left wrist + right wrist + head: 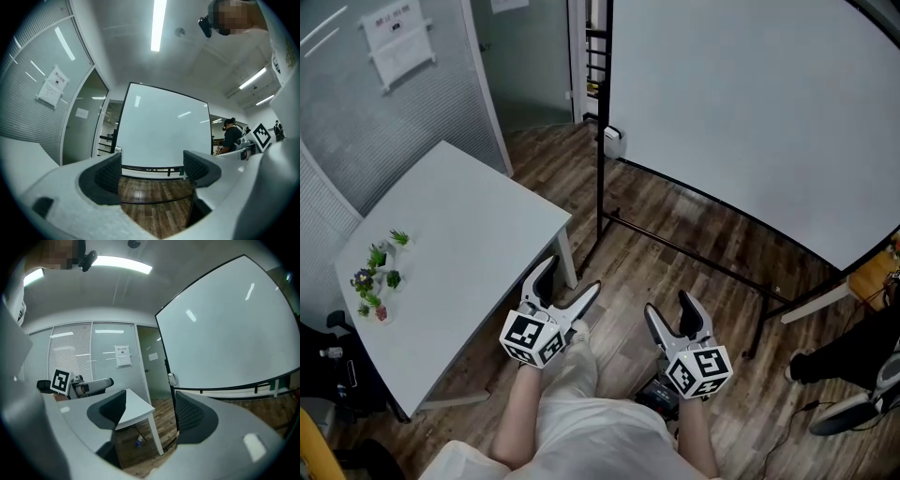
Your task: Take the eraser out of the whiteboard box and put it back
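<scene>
The large whiteboard (750, 103) stands on a black frame ahead of me. A small white box (614, 142) hangs at its lower left corner; it also shows in the right gripper view as the white box (171, 379). No eraser shows in any view. My left gripper (570, 278) is held low in front of me, open and empty, and in its own view the left gripper (152, 168) points at the board. My right gripper (668, 309) is beside it, also open and empty; in its own view the right gripper (150, 411) faces the board's left post.
A white table (459, 244) with small potted plants (380, 272) stands at my left. The black base bars of the board's stand (675, 248) cross the wooden floor. Another person's legs (853, 361) are at the right. A glass partition (356, 103) is at the far left.
</scene>
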`<state>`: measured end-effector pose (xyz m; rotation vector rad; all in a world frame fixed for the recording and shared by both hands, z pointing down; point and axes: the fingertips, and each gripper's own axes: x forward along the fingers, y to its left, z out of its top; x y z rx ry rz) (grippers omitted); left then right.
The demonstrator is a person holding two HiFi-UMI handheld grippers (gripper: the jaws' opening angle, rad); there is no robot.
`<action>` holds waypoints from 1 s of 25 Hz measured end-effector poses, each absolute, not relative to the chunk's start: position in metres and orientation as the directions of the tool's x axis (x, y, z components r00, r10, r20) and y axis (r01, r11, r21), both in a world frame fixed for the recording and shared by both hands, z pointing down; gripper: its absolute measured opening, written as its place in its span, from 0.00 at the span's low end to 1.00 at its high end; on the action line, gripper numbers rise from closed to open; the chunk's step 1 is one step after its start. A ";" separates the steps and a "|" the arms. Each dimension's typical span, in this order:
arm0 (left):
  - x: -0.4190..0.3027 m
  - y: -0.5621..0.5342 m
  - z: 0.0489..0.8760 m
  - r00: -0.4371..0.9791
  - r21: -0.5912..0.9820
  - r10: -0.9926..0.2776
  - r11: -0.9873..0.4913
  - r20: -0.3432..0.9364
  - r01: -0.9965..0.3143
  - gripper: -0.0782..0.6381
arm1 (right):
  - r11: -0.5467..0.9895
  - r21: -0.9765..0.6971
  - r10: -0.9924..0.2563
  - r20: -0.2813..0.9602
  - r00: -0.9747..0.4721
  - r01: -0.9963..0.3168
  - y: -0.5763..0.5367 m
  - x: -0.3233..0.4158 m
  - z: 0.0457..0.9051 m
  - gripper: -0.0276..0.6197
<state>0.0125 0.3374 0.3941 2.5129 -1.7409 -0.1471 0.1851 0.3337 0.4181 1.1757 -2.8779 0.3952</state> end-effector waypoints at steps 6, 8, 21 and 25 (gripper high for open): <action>-0.020 0.242 0.408 0.366 0.123 -0.931 -0.365 -0.019 -0.923 0.67 | 0.669 -0.265 -0.700 0.091 -0.709 -0.695 0.242 0.150 0.431 0.55; -0.033 0.206 0.403 0.376 0.117 -0.926 -0.375 -0.017 -0.920 0.67 | 0.665 -0.265 -0.702 0.098 -0.706 -0.698 0.211 0.137 0.430 0.55; -0.097 0.013 0.412 0.459 0.142 -0.887 -0.448 0.055 -0.883 0.66 | 0.576 -0.284 -0.767 0.136 -0.627 -0.766 0.037 0.073 0.428 0.55; -0.111 -0.022 0.422 0.473 0.161 -0.878 -0.458 0.074 -0.874 0.65 | 0.560 -0.285 -0.778 0.140 -0.612 -0.778 0.007 0.058 0.432 0.55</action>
